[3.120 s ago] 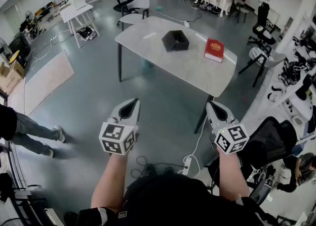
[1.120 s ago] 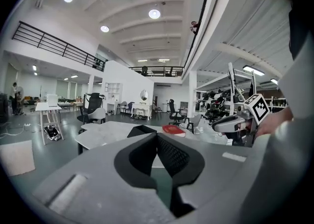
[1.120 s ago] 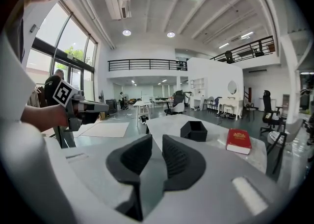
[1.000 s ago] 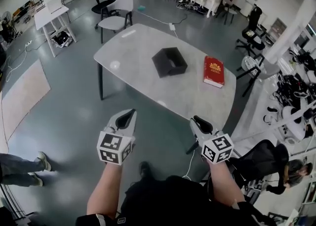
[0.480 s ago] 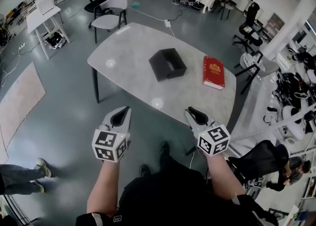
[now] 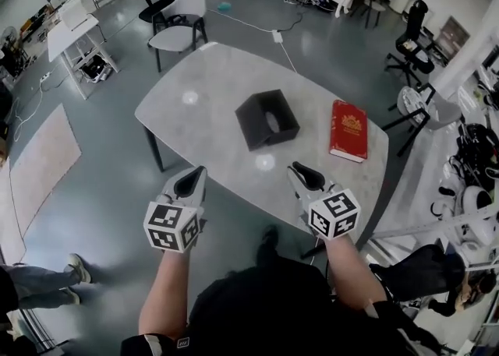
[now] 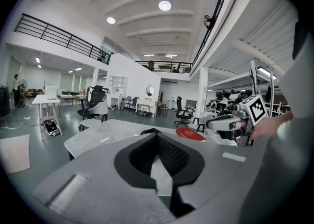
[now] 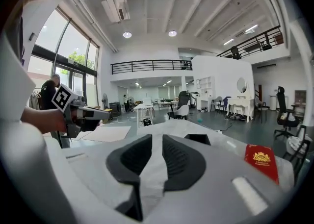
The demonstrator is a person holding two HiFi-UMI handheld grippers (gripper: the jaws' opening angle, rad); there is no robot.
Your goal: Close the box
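1. On the grey floor ahead of the person stands the worktop [image 6: 203, 101], a pale marbled slab with rounded corners on dark legs.
2. Beyond its far left corner a white chair [image 6: 181, 18] faces it, and a small white side table [image 6: 70, 23] stands further left, well apart.
3. Near the middle of the worktop sits the black box [image 6: 267, 118]. It is square and turned slightly askew to the worktop's edges. Its top is open, so the dark inside shows.
4. To the box's right lies a red book [image 6: 348, 130] with a gold emblem on the cover. It lies flat near the worktop's right edge, clear of the box.
5. The left tongs [image 6: 199, 170] are held out short of the worktop's near edge and point towards the box. Their tips meet with nothing between them.
6. The right tongs [image 6: 293, 167] reach just over the near edge, about level with the left pair. Their jaws stand a narrow slit apart and hold nothing.
7. Neither pair touches the box or the book.
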